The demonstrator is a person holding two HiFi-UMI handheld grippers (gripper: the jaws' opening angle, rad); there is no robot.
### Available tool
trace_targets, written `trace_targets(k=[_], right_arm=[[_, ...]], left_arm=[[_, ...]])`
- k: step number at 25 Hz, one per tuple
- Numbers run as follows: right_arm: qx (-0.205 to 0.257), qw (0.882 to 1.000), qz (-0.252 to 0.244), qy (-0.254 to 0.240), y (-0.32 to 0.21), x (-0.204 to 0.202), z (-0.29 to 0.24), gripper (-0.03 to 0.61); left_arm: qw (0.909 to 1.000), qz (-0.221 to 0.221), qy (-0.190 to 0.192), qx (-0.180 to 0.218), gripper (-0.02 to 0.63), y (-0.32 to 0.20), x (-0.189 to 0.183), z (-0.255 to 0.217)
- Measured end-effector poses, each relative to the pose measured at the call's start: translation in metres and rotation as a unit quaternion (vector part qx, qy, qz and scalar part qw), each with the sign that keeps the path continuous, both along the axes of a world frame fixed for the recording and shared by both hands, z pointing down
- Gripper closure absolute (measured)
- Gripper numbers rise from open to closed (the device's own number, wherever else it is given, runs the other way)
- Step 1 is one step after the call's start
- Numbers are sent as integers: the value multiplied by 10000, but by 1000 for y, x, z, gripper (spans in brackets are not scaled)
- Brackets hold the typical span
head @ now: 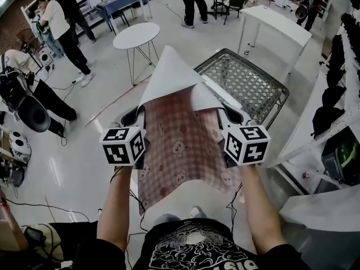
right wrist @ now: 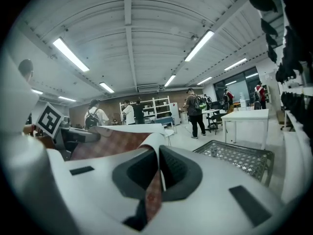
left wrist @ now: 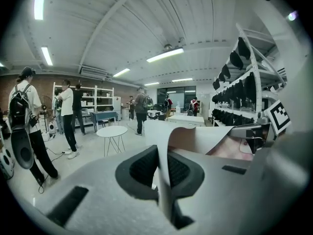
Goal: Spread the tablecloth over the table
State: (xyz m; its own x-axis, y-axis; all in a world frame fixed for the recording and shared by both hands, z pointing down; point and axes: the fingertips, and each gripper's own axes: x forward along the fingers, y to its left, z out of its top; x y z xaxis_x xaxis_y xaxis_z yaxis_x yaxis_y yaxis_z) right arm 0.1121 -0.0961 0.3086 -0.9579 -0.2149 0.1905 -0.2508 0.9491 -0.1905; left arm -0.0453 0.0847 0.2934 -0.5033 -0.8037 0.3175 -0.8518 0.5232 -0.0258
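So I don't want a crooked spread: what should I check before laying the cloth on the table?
1. Left gripper shut on cloth edge: ok.
2. Right gripper shut on cloth edge: ok.
3. Cloth flat: not ok, its far part folds back, white side up.
4. Cloth over table: not ok, held up at its near corner.
5. Table top bare: cannot tell, the near corner is hidden behind the cloth.
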Motion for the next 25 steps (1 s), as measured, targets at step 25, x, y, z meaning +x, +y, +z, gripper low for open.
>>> trace_targets(k=[25], right_arm=[[-166, 9457, 3221, 409, -109, -10, 9, 572]], left_arm=[[9518, 3034, 424, -142, 606, -224, -112, 11]])
